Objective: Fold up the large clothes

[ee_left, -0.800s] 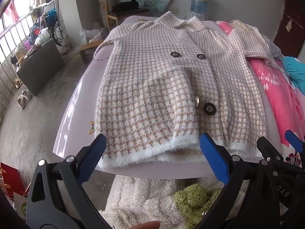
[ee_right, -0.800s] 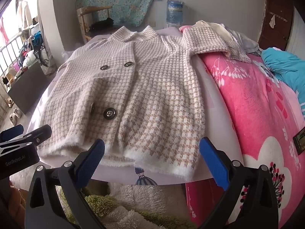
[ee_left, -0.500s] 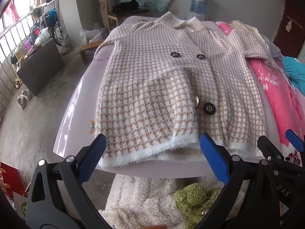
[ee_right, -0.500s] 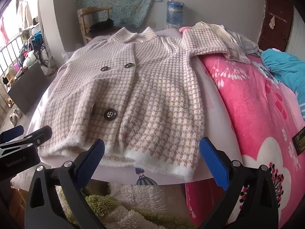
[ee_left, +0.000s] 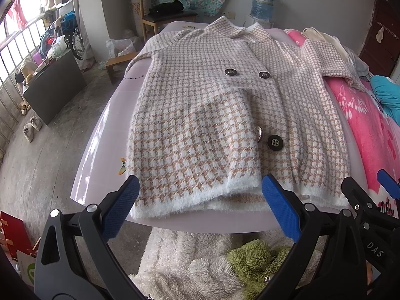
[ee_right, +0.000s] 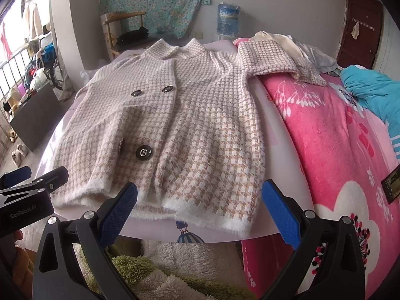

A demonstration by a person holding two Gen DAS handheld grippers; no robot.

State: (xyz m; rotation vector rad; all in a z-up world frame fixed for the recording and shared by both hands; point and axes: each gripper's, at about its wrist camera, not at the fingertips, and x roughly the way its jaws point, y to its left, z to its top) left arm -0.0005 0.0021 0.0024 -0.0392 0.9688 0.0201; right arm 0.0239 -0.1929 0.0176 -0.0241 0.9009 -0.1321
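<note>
Hovering: you hold both tongs just short of the coat's near hem, nothing pinched.
Left tongs [ee_left: 200, 205]: spread wide, blue pads either side of the hem's left half, not touching the cloth. Likely lined up for that corner.
Right tongs [ee_right: 198, 206]: spread wide too, framing the hem's right half, empty. Side by side with the left, so it looks like a two-corner grab.
Coat [ee_left: 225, 115]: checked knit, lies front up and flat on the pale table [ee_left: 100, 135], collar at the far end, fluffy white hem along the near edge. Buttoned shut, which keeps the front panels together.
Right sleeve [ee_right: 275, 57]: spread outward onto the pink blanket [ee_right: 337, 135], not yet folded in.
Left sleeve: runs off the far left edge, mostly hidden.
Stage: my guess, very start, no fold made.
Watch: grab both layers at the hem, or the front peels up alone.
</note>
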